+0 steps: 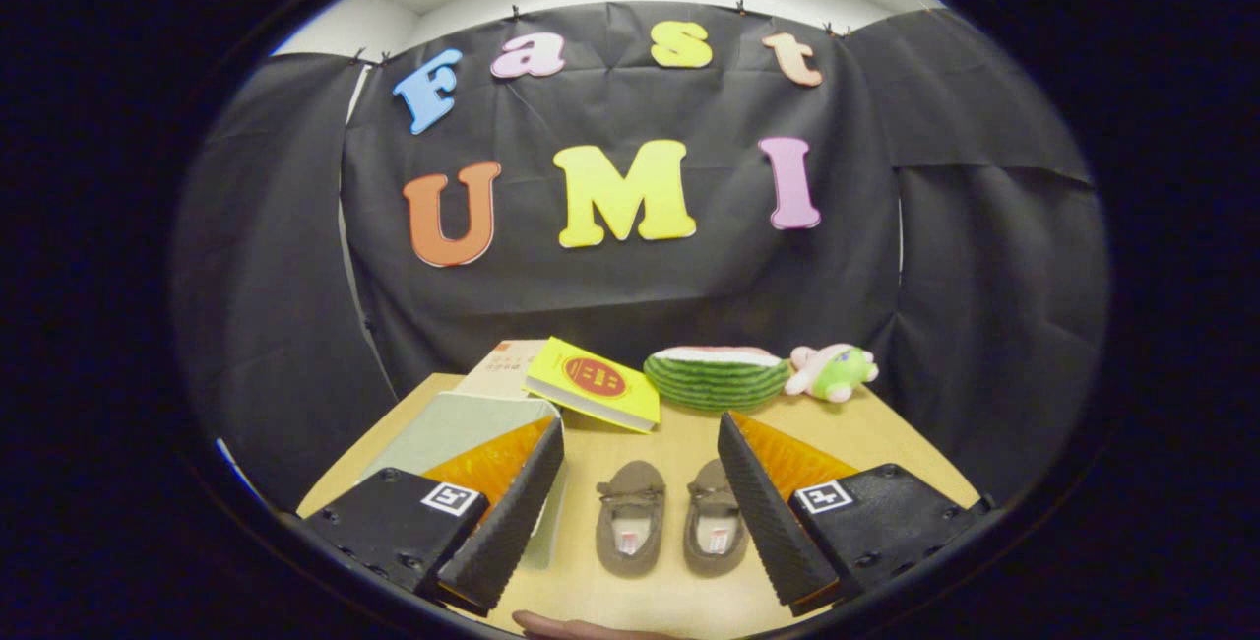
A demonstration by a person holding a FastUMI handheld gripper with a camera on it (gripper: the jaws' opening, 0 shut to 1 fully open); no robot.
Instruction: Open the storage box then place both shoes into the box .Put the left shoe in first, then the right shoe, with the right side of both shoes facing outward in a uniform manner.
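I see the claw [640, 512] spread wide, grasping nothing. Both shoes [671, 518] lie side by side on the worktop [876, 433], between the fingers, toes pointing away, touching neither. The box [463, 433] lies closed behind the left finger, beside the shoes. Beyond them are a yellow book [594, 384], a melon cushion [716, 376] and a plush toy [833, 370].

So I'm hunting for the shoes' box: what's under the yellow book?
The yellow book with a red emblem rests on a tan cardboard box and overhangs the pale green flat box. What's beneath is covered. The open fingers frame the brown slippers.
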